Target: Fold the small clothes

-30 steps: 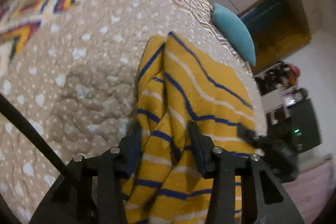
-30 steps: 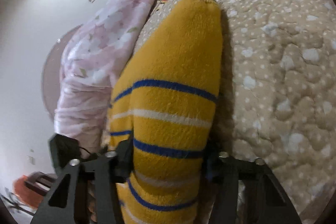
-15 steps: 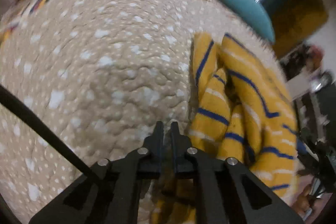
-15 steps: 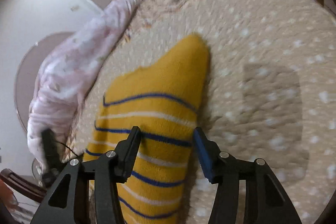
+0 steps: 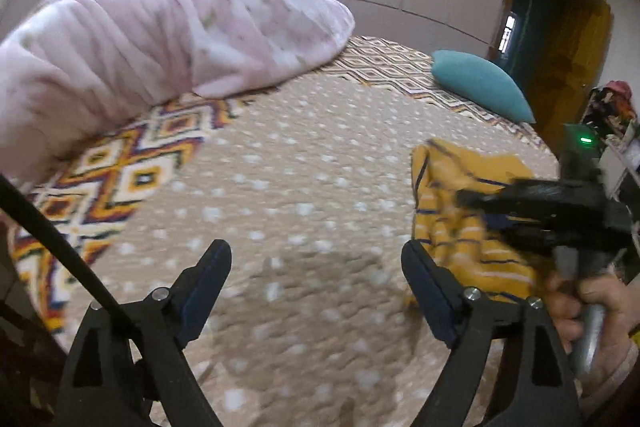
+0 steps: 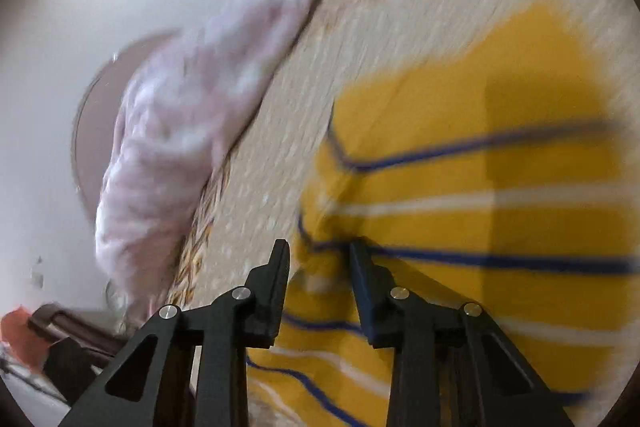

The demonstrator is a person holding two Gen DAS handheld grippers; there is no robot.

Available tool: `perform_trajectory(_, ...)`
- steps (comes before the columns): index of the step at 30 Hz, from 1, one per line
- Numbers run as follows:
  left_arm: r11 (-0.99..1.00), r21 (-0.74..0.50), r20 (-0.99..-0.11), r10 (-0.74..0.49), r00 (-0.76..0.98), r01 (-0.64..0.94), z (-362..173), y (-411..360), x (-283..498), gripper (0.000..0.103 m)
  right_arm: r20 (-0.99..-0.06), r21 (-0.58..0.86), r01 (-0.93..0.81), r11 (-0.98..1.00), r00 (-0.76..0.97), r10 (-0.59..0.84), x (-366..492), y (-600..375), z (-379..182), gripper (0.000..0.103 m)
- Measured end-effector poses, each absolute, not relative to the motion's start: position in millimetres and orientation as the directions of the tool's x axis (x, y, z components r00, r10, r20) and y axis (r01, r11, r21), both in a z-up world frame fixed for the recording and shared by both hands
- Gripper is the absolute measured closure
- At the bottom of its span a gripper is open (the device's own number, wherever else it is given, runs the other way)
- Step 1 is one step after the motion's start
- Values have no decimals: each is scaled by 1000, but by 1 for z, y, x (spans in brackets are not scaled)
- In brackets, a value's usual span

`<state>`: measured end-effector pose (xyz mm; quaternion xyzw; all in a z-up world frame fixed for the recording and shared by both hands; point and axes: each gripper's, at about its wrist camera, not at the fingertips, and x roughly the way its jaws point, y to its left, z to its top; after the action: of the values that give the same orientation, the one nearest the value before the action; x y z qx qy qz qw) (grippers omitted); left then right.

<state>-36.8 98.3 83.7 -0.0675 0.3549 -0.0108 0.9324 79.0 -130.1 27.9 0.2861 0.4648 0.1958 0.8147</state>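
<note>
the yellow striped garment is lying on the dotted bedspread, well off to the right of the left gripper and right under the right gripper. in the left wrist view the garment is sitting in a bunched heap just beyond the left gripper's right finger, with its length seeming to run away from the camera toward the teal pillow. in the right wrist view the stripes are crossing the frame side to side, so the cloth is seeming to run forward along the fingers there, though motion blur is making the edges hard to judge.

the right gripper is clearly the nearer one. its jaws are standing partly apart, and the left edge of the garment is bulging up between them; whether the pads are actually pinching that edge or just straddling it, i cannot tell, as the view is smeared. in the left wrist view the right gripper is hovering over the garment, held by the person's hand.

the left gripper's jaws are spread wide and holding nothing, with only bare bedspread between the fingers. to take part in a fold it is probably needing to swing right toward the near edge of the cloth.

a pink blanket is lying heaped at the far left, well apart from the garment.
</note>
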Motion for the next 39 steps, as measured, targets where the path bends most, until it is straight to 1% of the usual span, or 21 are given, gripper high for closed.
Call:
perform_trajectory(1,991,-132,-662,-61,747,-37,86,101,-33,17,-640,647,-67,759,494,589,77,-123,28,68)
perform_trajectory(3,987,-146,-665,-50,745,-63,86,109,-37,17,-604,701,-83,709,460,651,75,-111,28,68)
perform_trajectory(7,980,-183,-665,-62,744,-81,87,120,-49,17,-645,645,-108,757,454,614,59,-107,37,68)
perform_trajectory(12,983,-167,-658,-53,751,-77,89,117,-63,17,-618,602,-157,783,529,582,17,-122,68,68)
perform_trajectory(14,986,-146,-645,-36,763,-77,91,113,-69,17,-619,598,-152,787,535,574,6,-119,65,68)
perform_trajectory(15,988,-136,-637,-28,770,-77,93,111,-72,17,-634,591,-145,794,525,568,4,-116,60,66)
perform_trajectory(18,992,-103,-600,-5,800,-71,104,106,-84,17,-746,486,-112,867,464,478,-4,-101,30,65)
perform_trajectory(19,994,-90,-582,4,813,-69,109,105,-89,16,-738,482,-121,868,477,477,-8,-101,30,65)
perform_trajectory(21,995,-65,-529,32,848,-78,120,105,-103,9,-715,498,-123,859,502,486,-22,-107,41,65)
perform_trajectory(22,994,-55,-498,52,866,-91,125,105,-110,2,-692,516,-127,847,520,500,-30,-113,48,65)
perform_trajectory(23,992,-41,-449,87,889,-118,132,105,-121,0,-668,526,-134,840,545,506,-39,-119,55,63)
perform_trajectory(24,991,-33,-419,106,902,-132,136,105,-127,0,-653,519,-132,844,576,492,-48,-125,61,54)
perform_trajectory(25,988,-20,-382,131,915,-151,142,104,-135,0,-652,506,-117,855,597,468,-55,-132,64,48)
perform_trajectory(26,988,-17,-366,138,920,-155,146,102,-139,0,-662,491,-95,866,606,442,-59,-140,62,41)
perform_trajectory(27,989,-17,-357,132,925,-147,149,100,-141,0,-684,477,-64,877,599,416,-60,-149,57,41)
perform_trajectory(28,991,-19,-354,115,928,-130,152,98,-144,0,-707,468,-29,883,588,394,-61,-158,50,41)
perform_trajectory(29,994,-15,-356,94,930,-107,155,95,-146,0,-705,490,-5,872,586,400,-65,-169,46,45)
perform_trajectory(31,997,14,-368,74,927,-74,157,86,-148,0,-649,579,14,816,614,450,-81,-189,44,46)
perform_trajectory(32,998,24,-373,65,926,-60,156,82,-148,0,-632,590,17,807,631,449,-90,-196,46,45)
perform_trajectory(36,1000,18,-418,11,909,-4,147,65,-149,0,-629,555,37,831,672,390,-125,-208,51,45)
perform_trajectory(39,999,-24,-502,-44,864,36,134,50,-144,0,-674,495,90,864,668,316,-142,-210,48,45)
